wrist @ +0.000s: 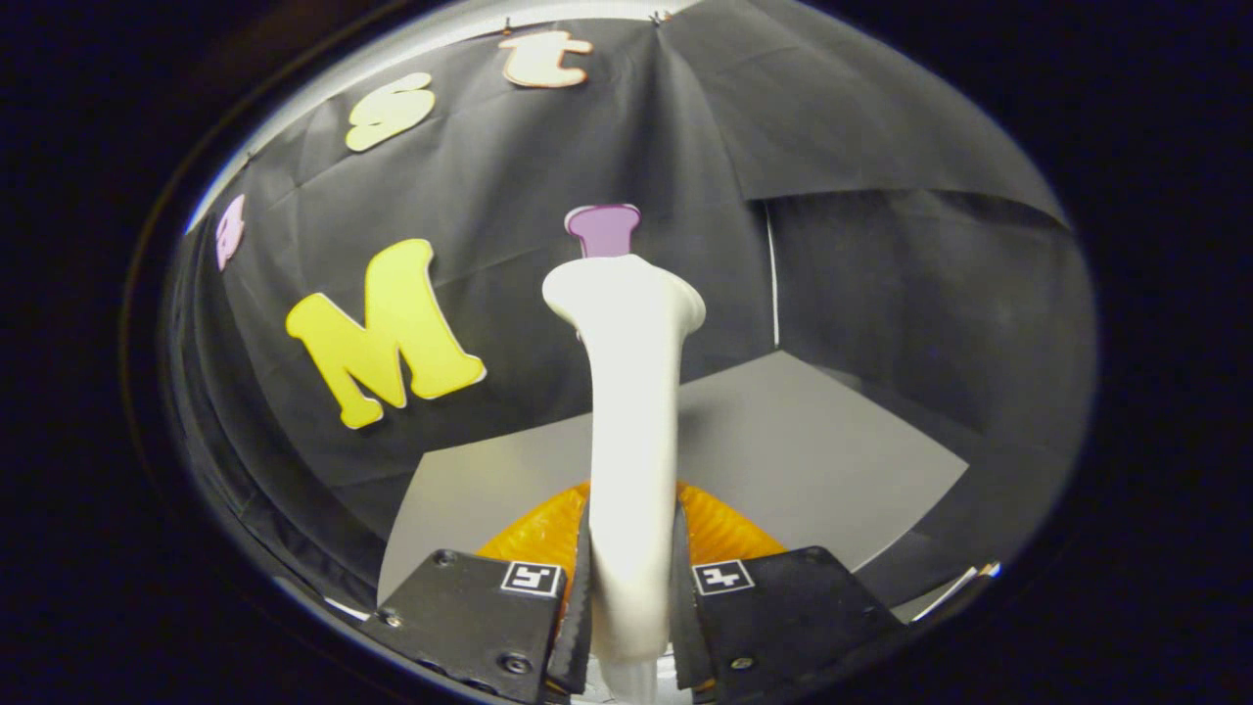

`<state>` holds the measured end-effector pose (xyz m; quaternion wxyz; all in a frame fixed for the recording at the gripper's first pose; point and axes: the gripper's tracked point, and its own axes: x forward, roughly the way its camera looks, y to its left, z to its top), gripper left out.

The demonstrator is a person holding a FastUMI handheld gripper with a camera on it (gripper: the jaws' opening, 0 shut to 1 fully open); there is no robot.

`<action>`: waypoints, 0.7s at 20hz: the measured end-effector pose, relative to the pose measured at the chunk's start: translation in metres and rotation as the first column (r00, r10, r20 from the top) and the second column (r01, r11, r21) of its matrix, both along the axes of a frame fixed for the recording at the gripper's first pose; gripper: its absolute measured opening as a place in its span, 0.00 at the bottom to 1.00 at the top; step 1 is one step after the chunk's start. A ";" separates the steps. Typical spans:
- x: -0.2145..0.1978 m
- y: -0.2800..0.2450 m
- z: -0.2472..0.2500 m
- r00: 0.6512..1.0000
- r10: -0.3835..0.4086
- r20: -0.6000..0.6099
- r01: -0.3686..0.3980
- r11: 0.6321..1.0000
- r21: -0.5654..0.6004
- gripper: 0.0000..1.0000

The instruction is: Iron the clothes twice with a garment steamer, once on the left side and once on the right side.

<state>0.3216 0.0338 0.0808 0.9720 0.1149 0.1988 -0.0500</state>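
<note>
The gripper (631,597) is pinching the white garment steamer (631,411), its two black fingers (470,612) pressing on either side of the steamer's handle. Each finger is carrying a small square black-and-white marker near its inner edge; neither is showing any writing that can be read. The steamer is rising straight ahead from between the fingers, widening into a flared head well beyond them, with its face turned away. No brand or label is showing on its smooth white body. Just behind the handle and below it, a ribbed orange garment (719,529) is lying on the grey counter (812,460). The counter is stretching away beyond the garment toward the black cloth wall (881,294) of the booth.
</note>
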 end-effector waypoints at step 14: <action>-0.096 0.130 0.101 0.940 0.137 0.312 -0.097 0.985 -0.139 0.36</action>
